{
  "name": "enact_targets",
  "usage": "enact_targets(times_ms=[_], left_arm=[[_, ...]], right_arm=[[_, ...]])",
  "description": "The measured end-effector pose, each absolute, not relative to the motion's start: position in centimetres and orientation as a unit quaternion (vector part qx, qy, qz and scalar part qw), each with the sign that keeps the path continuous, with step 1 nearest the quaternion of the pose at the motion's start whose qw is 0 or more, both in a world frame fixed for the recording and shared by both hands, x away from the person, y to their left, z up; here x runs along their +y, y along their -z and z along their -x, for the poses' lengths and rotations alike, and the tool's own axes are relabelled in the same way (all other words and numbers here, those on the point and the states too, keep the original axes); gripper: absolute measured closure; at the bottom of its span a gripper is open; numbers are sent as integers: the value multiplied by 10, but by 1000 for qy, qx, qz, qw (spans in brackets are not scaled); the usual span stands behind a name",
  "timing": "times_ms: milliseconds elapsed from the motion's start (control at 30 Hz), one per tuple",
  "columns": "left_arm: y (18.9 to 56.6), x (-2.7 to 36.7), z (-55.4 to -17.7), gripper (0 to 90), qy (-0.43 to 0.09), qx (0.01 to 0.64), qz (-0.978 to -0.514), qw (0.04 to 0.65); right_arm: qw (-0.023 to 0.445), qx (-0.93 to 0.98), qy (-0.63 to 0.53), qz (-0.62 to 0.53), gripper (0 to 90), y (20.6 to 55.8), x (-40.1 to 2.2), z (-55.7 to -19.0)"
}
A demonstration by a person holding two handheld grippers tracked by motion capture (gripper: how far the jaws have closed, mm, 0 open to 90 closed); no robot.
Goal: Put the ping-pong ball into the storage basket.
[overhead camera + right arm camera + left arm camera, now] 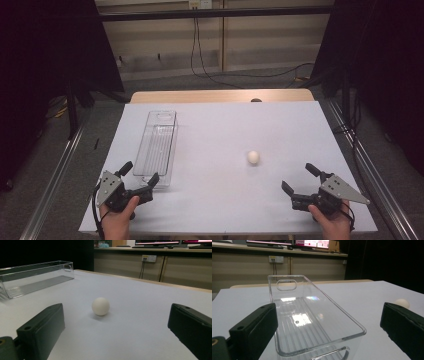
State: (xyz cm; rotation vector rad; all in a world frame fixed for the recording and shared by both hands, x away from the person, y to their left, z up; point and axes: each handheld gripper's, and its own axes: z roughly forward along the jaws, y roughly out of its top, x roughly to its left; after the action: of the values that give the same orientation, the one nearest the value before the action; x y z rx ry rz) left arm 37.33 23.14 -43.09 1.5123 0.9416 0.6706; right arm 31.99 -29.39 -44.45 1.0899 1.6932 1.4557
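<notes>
White egg (253,157) sits alone on the pale tabletop (225,130), right of centre, just ahead of the right claw (300,179), which is spread wide with nothing between its jaws. Left claw (141,173) is likewise spread and holds nothing, its jaws flanking the near end of the clear plastic bin (159,145). Bin lies lengthwise on the left side, well apart from the egg.
</notes>
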Motion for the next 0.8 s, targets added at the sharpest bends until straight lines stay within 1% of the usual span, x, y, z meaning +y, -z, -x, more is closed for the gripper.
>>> enact_targets(times_ms=[800], left_arm=[[419, 219, -377, 15, -271, 399, -656, 581]], right_arm=[[320, 644, -556, -417, 5, 444, -298, -318]])
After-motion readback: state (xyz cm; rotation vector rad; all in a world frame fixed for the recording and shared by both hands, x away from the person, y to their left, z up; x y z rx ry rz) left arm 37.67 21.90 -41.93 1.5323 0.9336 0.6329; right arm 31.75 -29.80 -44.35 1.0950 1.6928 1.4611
